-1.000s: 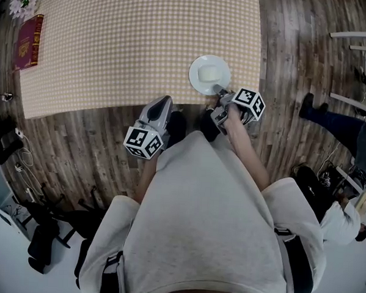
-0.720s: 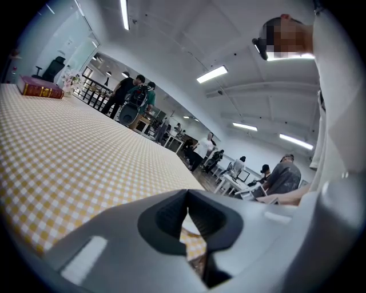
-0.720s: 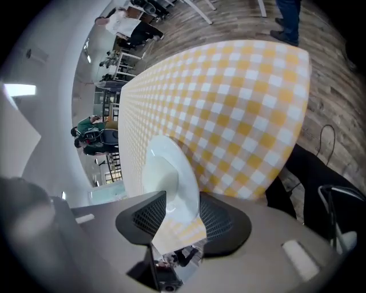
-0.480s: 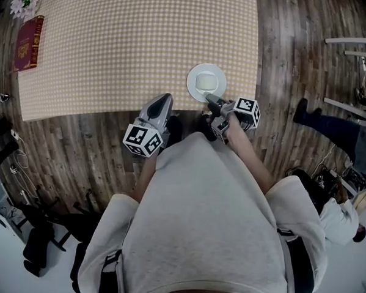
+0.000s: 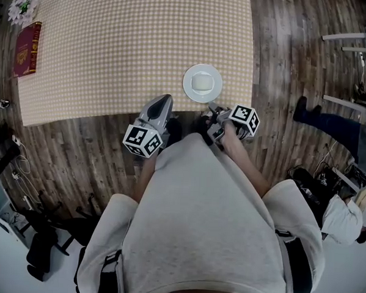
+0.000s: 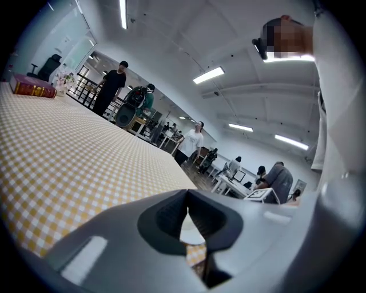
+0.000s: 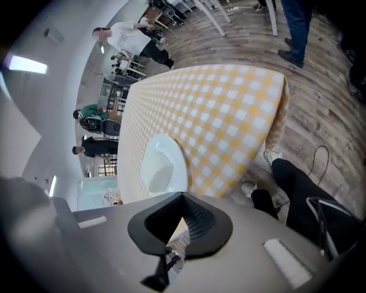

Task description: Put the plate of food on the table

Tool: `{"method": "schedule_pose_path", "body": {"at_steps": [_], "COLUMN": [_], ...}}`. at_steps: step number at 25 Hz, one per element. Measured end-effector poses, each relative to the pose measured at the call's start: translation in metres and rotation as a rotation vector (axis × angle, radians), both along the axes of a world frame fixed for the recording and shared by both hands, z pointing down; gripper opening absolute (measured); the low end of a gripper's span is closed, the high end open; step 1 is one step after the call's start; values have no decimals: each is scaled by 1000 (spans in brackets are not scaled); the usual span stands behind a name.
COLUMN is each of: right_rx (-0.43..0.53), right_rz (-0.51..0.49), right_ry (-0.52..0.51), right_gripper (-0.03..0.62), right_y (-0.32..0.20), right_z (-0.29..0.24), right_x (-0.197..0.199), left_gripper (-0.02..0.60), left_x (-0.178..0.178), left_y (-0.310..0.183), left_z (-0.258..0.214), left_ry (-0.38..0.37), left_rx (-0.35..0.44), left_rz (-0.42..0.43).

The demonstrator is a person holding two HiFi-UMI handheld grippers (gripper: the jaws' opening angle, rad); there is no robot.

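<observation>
A white plate (image 5: 202, 83) with a pale block of food (image 5: 202, 81) on it rests on the yellow-checked table (image 5: 115, 47), close to the front edge near the right corner. My right gripper (image 5: 213, 113) hangs just off the table edge, a short way below the plate, shut and empty. In the right gripper view the plate (image 7: 163, 169) lies beyond the closed jaws of the right gripper (image 7: 182, 197). My left gripper (image 5: 162, 103) is at the table's front edge, left of the plate, shut with nothing in it. The left gripper (image 6: 187, 196) looks low across the tablecloth.
A red book (image 5: 28, 40) and white flowers (image 5: 22, 6) lie at the table's far left end. White chairs (image 5: 359, 60) and a person's legs (image 5: 331, 120) are on the wooden floor to the right. Another person (image 5: 341, 221) crouches at lower right.
The right gripper has left the plate's rim and drawn back off the table edge toward my body. The plate stays on the table. The left gripper has hardly moved.
</observation>
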State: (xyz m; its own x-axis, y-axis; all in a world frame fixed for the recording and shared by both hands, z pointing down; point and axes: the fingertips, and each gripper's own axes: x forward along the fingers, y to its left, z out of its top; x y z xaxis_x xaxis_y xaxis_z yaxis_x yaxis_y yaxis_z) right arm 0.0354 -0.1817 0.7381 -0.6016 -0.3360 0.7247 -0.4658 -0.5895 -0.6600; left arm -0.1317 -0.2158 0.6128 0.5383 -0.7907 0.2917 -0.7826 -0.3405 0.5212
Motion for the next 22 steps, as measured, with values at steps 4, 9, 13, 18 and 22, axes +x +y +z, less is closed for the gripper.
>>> {"method": "schedule_pose_path", "body": {"at_steps": [4,9,13,18,22], "right_rx": [277,739,940,1062,1131], "right_rz": [-83,-471,-635,-708,-725], "right_ry": [73,465,661,740,740], "right_gripper": [-2,-2,-2,-2,-2], "right_y": [-30,-57,-62,-60,-56], "right_z": [-31,-75,-102,-116,-126], "right_x": [6,11,10,-2,-11], "left_gripper": [8,9,8,8,8], "left_x": [7,20,30,41,44], "left_y": [2,6,9,10,8], "left_z": [-8,-17,-28,-39,-54], "left_ry": [-10,-23,-34,-49,-58], "left_rx": [17,37,66,102,143], "left_rz": [20,52,72,110,124]}}
